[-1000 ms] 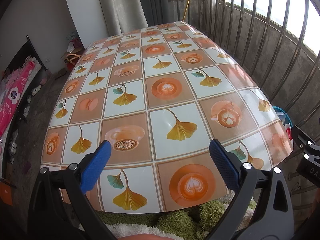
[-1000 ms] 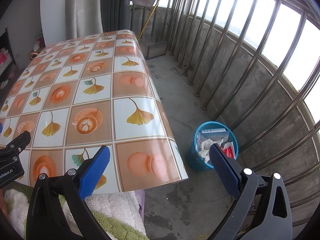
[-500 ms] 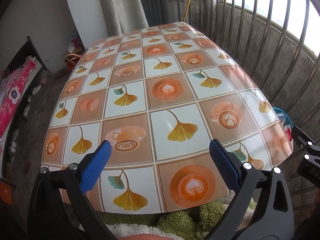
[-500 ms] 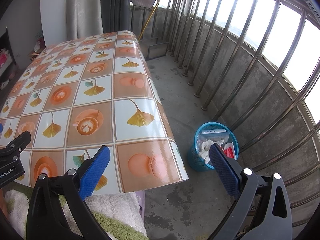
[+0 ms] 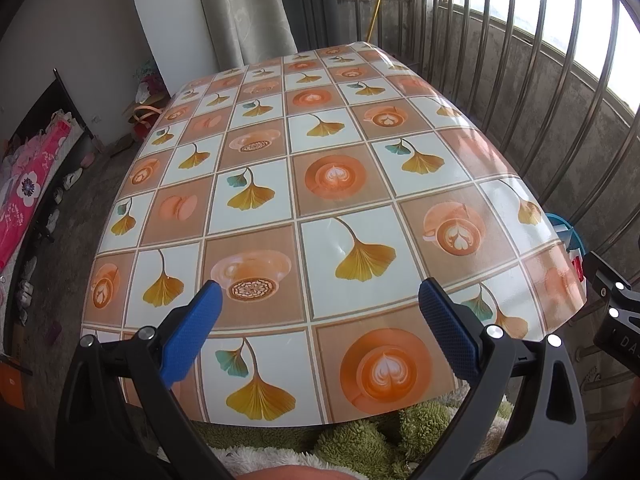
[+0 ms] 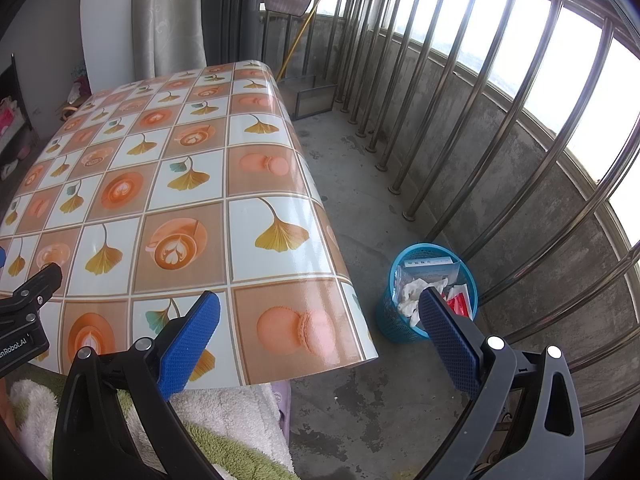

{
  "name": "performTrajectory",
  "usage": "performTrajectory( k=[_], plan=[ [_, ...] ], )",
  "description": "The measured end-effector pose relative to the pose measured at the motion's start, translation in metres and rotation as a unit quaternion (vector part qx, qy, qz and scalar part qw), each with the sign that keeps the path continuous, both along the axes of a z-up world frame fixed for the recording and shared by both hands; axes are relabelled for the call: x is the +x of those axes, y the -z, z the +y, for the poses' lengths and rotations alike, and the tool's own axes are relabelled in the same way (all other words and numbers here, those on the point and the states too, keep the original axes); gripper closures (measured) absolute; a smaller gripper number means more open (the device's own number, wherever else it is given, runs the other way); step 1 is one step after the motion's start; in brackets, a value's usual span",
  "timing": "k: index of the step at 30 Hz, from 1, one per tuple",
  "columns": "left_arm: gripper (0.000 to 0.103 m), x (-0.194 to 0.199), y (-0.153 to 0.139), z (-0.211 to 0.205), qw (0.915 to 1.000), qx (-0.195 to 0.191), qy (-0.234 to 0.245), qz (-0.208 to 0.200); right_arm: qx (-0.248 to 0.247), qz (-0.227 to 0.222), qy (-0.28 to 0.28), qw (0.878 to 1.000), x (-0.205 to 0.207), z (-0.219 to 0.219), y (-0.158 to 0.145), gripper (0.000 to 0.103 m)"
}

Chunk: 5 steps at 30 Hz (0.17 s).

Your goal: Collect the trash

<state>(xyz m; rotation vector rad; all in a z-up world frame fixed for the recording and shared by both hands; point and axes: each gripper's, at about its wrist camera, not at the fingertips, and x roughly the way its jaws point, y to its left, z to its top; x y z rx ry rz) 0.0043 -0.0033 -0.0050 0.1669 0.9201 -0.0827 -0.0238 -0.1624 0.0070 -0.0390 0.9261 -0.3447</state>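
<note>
A blue mesh trash basket stands on the concrete floor right of the table, holding a white box, crumpled white paper and a red wrapper. Only its rim peeks past the table edge in the left wrist view. The table wears a glossy cloth printed with ginkgo leaves and coffee cups; no loose trash shows on it. My left gripper hovers open over the table's near edge with nothing between its fingers. My right gripper is open above the table's right corner, its right finger overlapping the basket.
Steel railing bars on a low concrete wall run along the right side. A grey curtain hangs behind the table. Green and white fluffy fabric lies under the near edge. Pink cloth and shoes line the left floor.
Both views have shifted very slightly; the table sits a touch lower in frame. Both grippers remain open and empty.
</note>
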Motion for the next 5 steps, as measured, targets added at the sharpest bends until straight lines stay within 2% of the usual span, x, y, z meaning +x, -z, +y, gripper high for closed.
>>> performTrajectory(
  k=[5],
  plan=[
    [0.009, -0.0009, 0.0018, 0.0014, 1.0000, 0.000, 0.000, 0.001, 0.000, 0.000, 0.000, 1.000, 0.0000, 0.0000, 0.0001, 0.006]
  ],
)
